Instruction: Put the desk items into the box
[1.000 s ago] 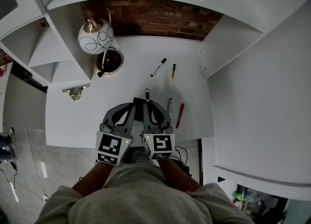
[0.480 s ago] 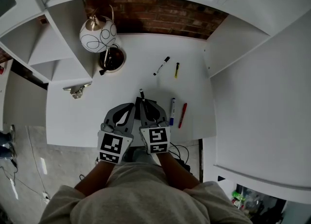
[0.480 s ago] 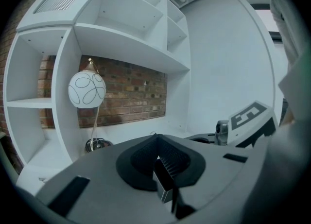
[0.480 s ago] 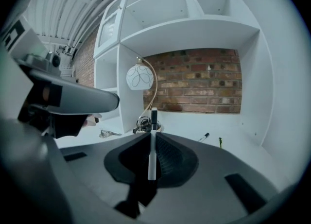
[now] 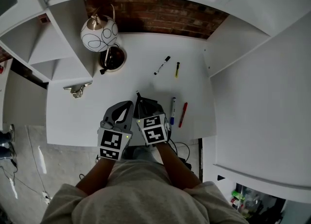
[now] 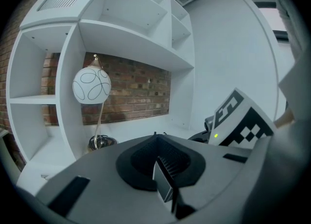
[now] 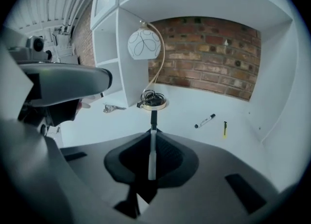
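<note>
**Head view.** The white desk [image 5: 121, 79] carries a globe lamp [image 5: 99, 33] at its rear left. A metal clip [image 5: 75, 91] lies at the left side. A loose marker [image 5: 162, 65] and a yellow pen [image 5: 177, 69] lie near each other at mid-desk. A blue pen [image 5: 172, 110] and a red pen [image 5: 182, 114] lie side by side, just right of the right gripper [image 5: 144, 102]. The left gripper [image 5: 127, 105] sits close beside the right gripper over the near edge of the desk. A held marker [image 5: 138, 94] projects from the tips of the right gripper, black cap foremost.

**Left gripper view.** The jaws are closed together with nothing between them. They point toward the lamp and the brick wall [image 6: 126, 92]. The marker cube of the right gripper shows at the right.

**Right gripper view.** The jaws are clamped on the white barrel of the held marker. Its black cap extends past the tips, toward the lamp base. The loose marker and the yellow pen lie on the desk beyond, to the right. The left gripper shows at the left edge
</note>
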`<action>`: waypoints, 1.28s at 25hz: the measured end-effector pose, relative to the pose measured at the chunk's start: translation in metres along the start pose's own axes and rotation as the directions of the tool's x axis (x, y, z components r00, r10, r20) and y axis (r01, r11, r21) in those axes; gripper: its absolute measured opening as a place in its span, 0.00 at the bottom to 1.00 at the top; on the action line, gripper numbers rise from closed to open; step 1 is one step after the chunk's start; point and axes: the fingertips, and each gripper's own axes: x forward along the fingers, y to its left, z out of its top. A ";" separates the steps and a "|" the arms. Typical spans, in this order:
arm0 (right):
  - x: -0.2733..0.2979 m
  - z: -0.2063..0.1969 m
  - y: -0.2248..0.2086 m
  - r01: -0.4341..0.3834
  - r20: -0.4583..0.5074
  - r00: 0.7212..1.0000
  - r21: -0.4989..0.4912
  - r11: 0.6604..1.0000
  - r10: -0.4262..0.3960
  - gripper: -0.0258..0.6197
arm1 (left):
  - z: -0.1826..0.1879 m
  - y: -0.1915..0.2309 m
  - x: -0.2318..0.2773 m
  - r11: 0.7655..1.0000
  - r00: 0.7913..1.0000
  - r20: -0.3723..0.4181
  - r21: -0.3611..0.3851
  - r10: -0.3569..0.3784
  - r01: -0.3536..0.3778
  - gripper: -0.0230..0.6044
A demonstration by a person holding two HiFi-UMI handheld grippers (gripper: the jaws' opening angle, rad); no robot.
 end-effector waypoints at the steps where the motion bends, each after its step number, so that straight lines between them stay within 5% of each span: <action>1: 0.002 -0.002 0.000 -0.008 -0.031 0.999 0.000 1.000 0.008 0.11 | 0.000 0.000 0.000 1.000 1.000 -0.002 -0.002 -0.001 0.001 0.04; 7: 0.012 -0.008 0.001 -0.052 -0.164 0.985 0.025 0.998 0.056 0.11 | 0.000 -0.001 0.001 1.000 1.000 -0.003 -0.014 -0.003 0.003 0.04; 15: 0.011 -0.010 0.010 -0.083 -0.192 0.978 -0.010 0.996 0.080 0.12 | -0.001 0.000 -0.003 1.000 1.000 -0.005 -0.028 0.003 -0.004 0.04; 32: -0.015 -0.001 0.006 0.010 0.111 0.994 0.026 1.000 -0.013 0.21 | -0.002 -0.004 -0.007 0.999 1.000 0.008 -0.036 0.003 -0.003 0.04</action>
